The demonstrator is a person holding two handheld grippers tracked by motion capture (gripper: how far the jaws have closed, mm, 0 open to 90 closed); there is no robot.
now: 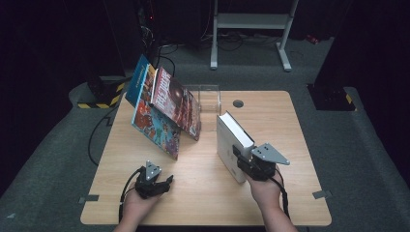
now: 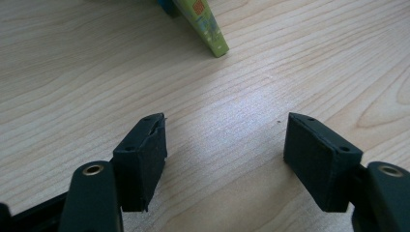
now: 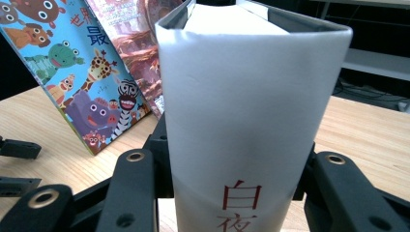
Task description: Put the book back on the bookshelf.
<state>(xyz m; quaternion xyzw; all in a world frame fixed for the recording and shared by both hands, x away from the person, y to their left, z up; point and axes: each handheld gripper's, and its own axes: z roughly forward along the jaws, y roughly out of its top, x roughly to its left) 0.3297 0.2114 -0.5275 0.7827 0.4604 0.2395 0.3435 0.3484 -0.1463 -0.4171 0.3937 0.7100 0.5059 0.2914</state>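
Right tool (image 1: 240, 155) is clamped on the white book (image 1: 231, 141), jaws on either side of the spine near its lower end. Right gripper view confirms it: both jaws sit flush against the covers of the book (image 3: 241, 121), spine facing the camera, red characters printed low on it. Book stands upright on the counter (image 1: 203, 193), right of centre, with its near end at the tool and its far end pointing away from the person. Top edge looks tilted a little to the left in the high view, hard to be sure from that angle.

Left tool (image 1: 167, 182) is released, resting low over the counter at the near left, well apart from the book. Left gripper view shows its jaws spread with bare wood (image 2: 217, 96) between them, nothing gripped. A green book corner (image 2: 212, 36) lies ahead of those jaws, not touching them.

Picture books (image 1: 164, 108) lean together at the far left of the counter, colourful covers facing the person. In the right gripper view the animal cover (image 3: 82, 72) stands left of the white book, near it but with a gap. A clear stand (image 1: 205, 99) sits behind the picture books, beyond the white book's far end. Whether the white book touches it I cannot tell.
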